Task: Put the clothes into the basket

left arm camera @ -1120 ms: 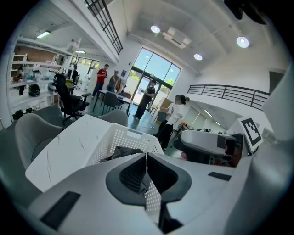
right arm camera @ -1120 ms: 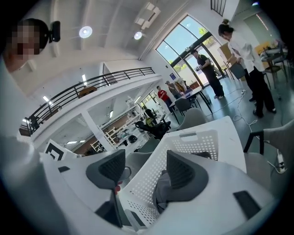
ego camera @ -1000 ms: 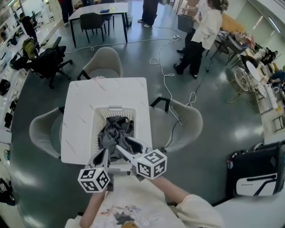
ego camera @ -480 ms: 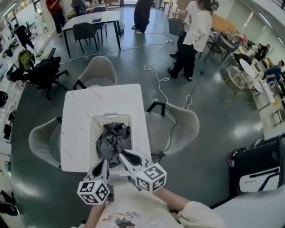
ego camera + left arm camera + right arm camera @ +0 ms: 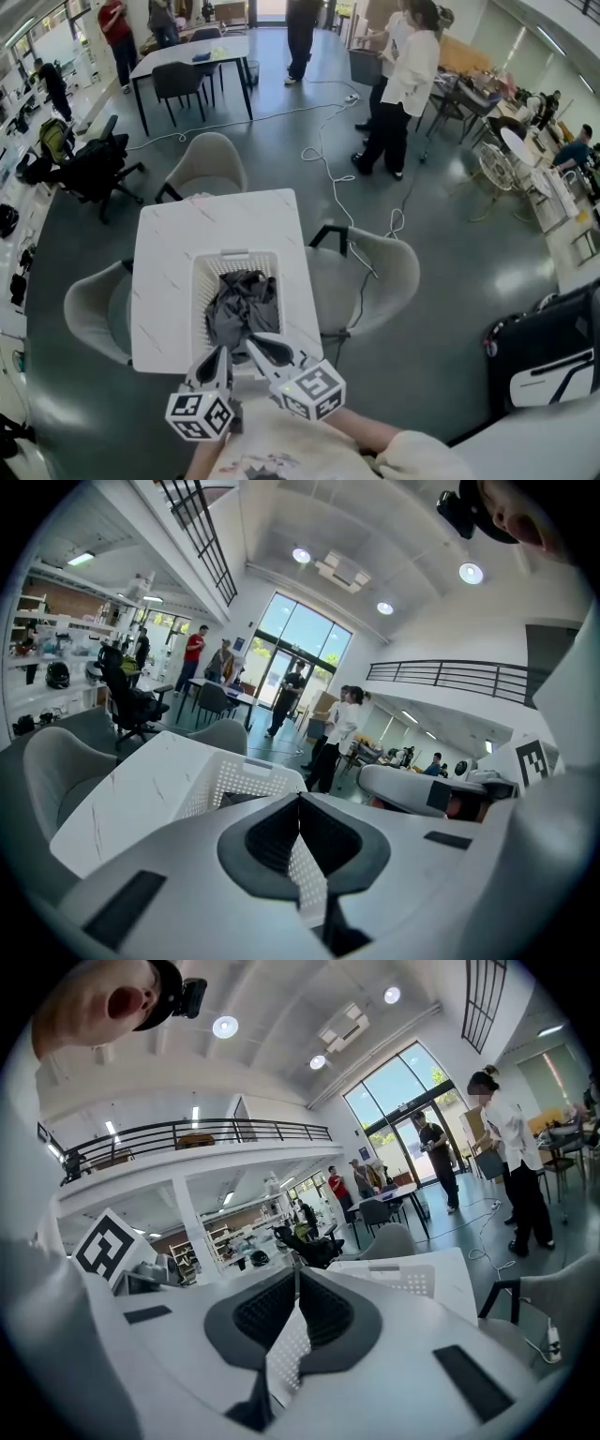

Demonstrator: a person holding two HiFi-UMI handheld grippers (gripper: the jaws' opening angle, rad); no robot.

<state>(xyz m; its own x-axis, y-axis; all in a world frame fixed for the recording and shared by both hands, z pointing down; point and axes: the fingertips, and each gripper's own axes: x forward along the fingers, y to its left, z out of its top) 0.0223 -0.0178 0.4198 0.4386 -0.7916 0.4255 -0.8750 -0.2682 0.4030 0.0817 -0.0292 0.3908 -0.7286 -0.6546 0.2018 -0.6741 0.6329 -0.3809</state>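
Observation:
A white perforated basket (image 5: 202,281) stands on the white table (image 5: 164,281) and holds a heap of dark grey clothes (image 5: 239,314). My left gripper (image 5: 221,352) hangs at the basket's near edge, jaws shut with nothing between them. Beside it, my right gripper (image 5: 254,341) points at the near end of the clothes, shut and empty too. In the left gripper view the closed left gripper (image 5: 300,801) looks over the basket (image 5: 230,782). In the right gripper view the right gripper (image 5: 297,1277) shows its pads together, with the basket (image 5: 405,1281) beyond.
Grey chairs (image 5: 375,272) ring the table on the left, right and far sides. A cable (image 5: 328,178) trails over the floor. People (image 5: 398,84) stand further off near a dark table (image 5: 192,61). A black bag (image 5: 544,356) lies at the right.
The right gripper's jaws have gone from open over the clothes to shut, and it has drawn back a little toward the near edge. The left gripper stays shut.

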